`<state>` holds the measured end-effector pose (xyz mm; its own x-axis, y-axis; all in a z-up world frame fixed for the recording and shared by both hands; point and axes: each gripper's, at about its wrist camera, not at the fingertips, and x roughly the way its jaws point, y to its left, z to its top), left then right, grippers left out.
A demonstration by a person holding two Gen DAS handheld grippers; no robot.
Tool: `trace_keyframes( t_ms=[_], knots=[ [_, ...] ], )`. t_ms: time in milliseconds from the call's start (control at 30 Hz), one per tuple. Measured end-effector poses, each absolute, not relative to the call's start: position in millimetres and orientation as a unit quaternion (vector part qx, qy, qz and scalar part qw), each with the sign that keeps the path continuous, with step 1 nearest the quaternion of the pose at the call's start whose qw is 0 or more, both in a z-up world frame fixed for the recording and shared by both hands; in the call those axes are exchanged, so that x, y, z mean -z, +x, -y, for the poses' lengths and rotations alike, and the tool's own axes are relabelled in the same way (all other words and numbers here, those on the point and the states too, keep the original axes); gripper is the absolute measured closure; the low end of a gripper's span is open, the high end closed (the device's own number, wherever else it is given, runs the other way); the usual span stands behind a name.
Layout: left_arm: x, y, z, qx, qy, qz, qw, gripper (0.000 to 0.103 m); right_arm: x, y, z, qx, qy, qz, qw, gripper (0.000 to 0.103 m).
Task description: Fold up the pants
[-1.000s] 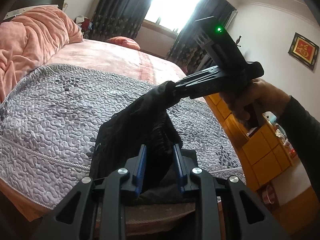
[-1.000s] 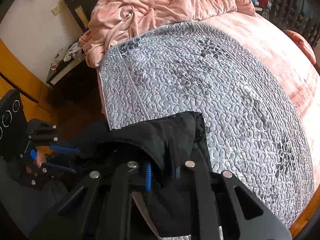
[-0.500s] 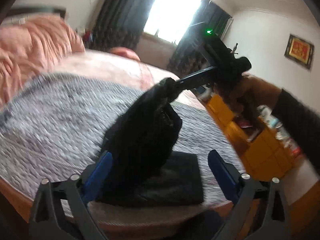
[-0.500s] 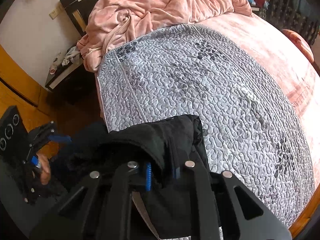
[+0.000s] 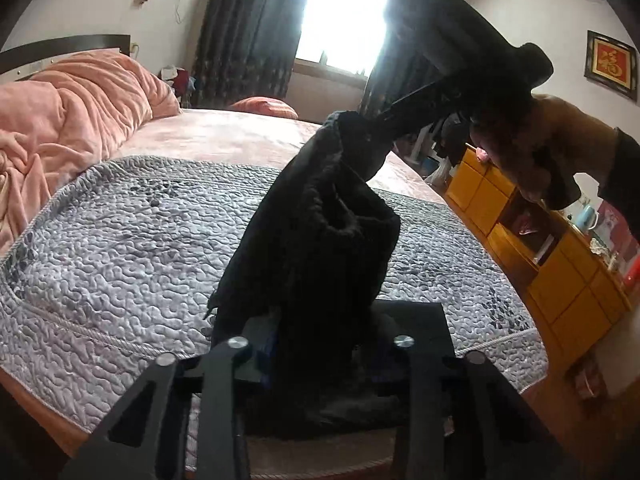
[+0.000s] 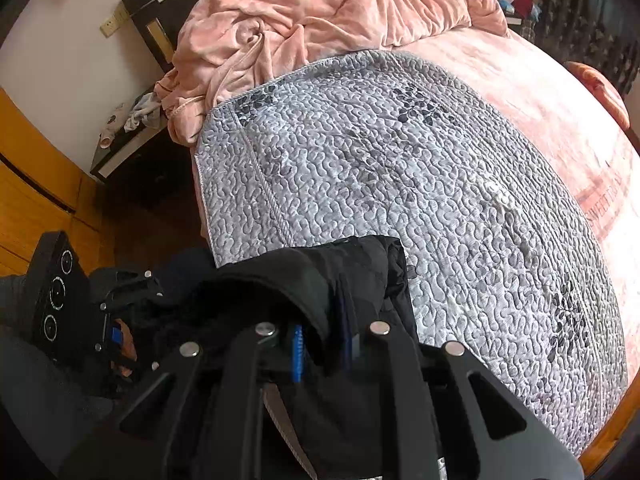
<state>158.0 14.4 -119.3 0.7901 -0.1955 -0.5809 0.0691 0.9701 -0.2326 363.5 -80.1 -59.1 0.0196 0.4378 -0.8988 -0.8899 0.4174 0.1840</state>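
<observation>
The black pants (image 5: 320, 240) hang as a bunched column over the near edge of the bed. In the left wrist view my right gripper (image 5: 372, 128) holds their top end up, a hand behind it. My left gripper (image 5: 320, 352) is low on the hanging cloth, its jaws closing with the fabric filling the gap and pressed between them. A folded part of the pants lies flat on the grey quilt (image 5: 140, 240) behind it. In the right wrist view my right gripper (image 6: 324, 344) is shut on a fold of the pants (image 6: 320, 276), and the left gripper (image 6: 132, 308) sits at lower left.
The grey quilt (image 6: 440, 180) covers the near half of the bed. A pink blanket (image 5: 72, 112) is heaped at the headboard. Yellow cabinets (image 5: 560, 272) line the right side. A dark nightstand (image 6: 132, 152) stands beside the bed. The bed's wooden rim (image 6: 608, 440) is close by.
My left gripper let go of the pants, opened wide, sank lower and closed on the cloth again. The right gripper kept still, holding the pants.
</observation>
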Motion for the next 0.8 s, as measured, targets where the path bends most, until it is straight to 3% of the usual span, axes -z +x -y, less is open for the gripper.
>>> trace_keyframes(
  t_ms=[433,800],
  knots=[
    [95,173,48,0.108,-0.047,-0.316,0.942,0.077,42,369,149,-0.467,-0.212,-0.495,0.701,0.09],
    [114,184,122,0.157,0.0,-0.344,0.926,0.077,67,365,234,-0.433,-0.177,-0.515,0.719,0.09]
  ],
)
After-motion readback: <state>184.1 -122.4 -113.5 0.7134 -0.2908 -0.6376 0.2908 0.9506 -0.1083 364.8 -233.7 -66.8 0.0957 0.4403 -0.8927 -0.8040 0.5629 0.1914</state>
